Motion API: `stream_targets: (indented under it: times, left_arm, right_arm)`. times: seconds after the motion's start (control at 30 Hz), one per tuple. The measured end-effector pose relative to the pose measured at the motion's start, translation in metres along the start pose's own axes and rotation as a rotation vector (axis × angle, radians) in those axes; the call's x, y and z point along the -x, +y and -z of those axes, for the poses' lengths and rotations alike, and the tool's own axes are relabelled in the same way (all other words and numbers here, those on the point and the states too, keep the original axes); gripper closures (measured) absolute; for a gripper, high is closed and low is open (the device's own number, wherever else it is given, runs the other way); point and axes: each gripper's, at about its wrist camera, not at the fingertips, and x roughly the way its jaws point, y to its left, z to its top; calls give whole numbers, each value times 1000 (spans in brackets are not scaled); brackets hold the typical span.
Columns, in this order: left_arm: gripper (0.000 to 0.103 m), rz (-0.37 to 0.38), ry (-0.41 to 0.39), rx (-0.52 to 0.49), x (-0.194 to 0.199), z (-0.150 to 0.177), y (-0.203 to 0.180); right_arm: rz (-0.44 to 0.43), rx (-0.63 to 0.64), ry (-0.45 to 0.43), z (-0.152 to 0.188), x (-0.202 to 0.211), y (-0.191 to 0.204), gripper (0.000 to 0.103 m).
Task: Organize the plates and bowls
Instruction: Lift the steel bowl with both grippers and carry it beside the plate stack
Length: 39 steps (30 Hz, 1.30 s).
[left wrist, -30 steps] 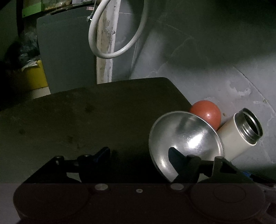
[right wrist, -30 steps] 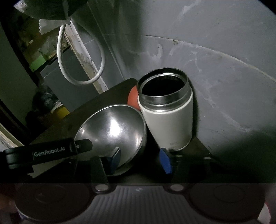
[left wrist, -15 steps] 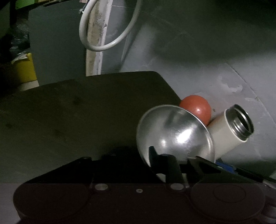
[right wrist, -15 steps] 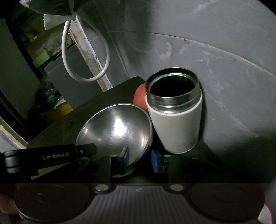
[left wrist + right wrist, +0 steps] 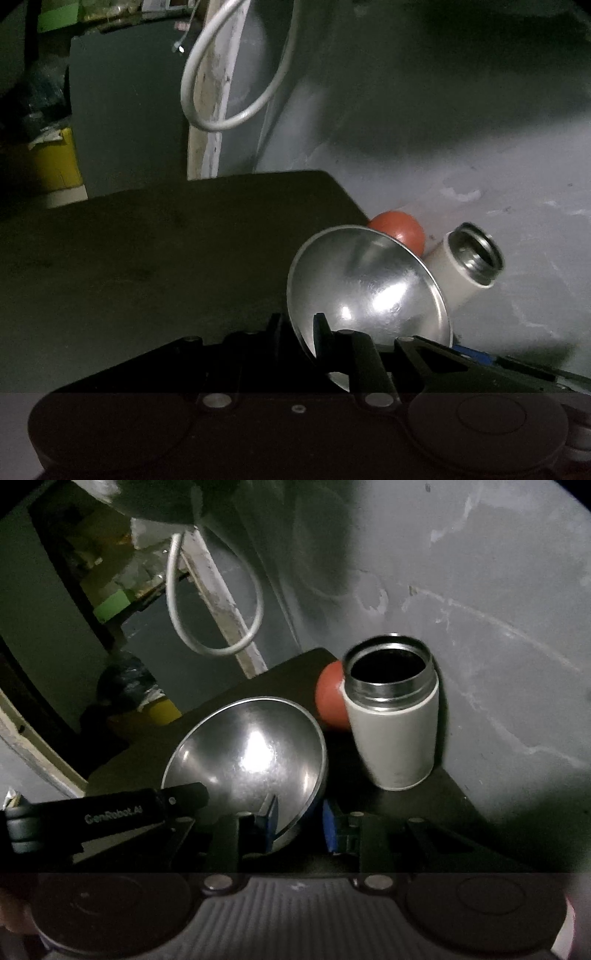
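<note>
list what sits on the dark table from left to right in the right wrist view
left gripper → steel bowl → red ball → white tumbler

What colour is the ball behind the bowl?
The ball is orange-red; the right wrist view shows it best.

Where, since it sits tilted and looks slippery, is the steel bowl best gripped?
Pinch the steel bowl by its thin near rim, one finger inside and one outside, coming from the front. Its smooth curved wall offers no other hold, and the white mug and red ball crowd its far side.
</note>
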Motion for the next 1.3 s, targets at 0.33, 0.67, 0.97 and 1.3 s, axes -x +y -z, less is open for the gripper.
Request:
stream_targets:
  times: [0.33, 0.67, 0.97, 1.3]
  left_arm:
    - [84, 21, -33, -18, 63, 24, -26]
    - [84, 50, -32, -41, 113, 62, -54]
    - [84, 114, 33, -93, 130, 112, -79]
    - [84, 176, 193, -193, 119, 166, -110]
  right_arm:
    - [-16, 27, -35, 16, 68, 5, 74]
    - [-23, 8, -54, 47, 131, -6, 74]
    - [-17, -32, 24, 99, 171, -35, 74]
    - [33, -102, 146, 153, 202, -76, 74]
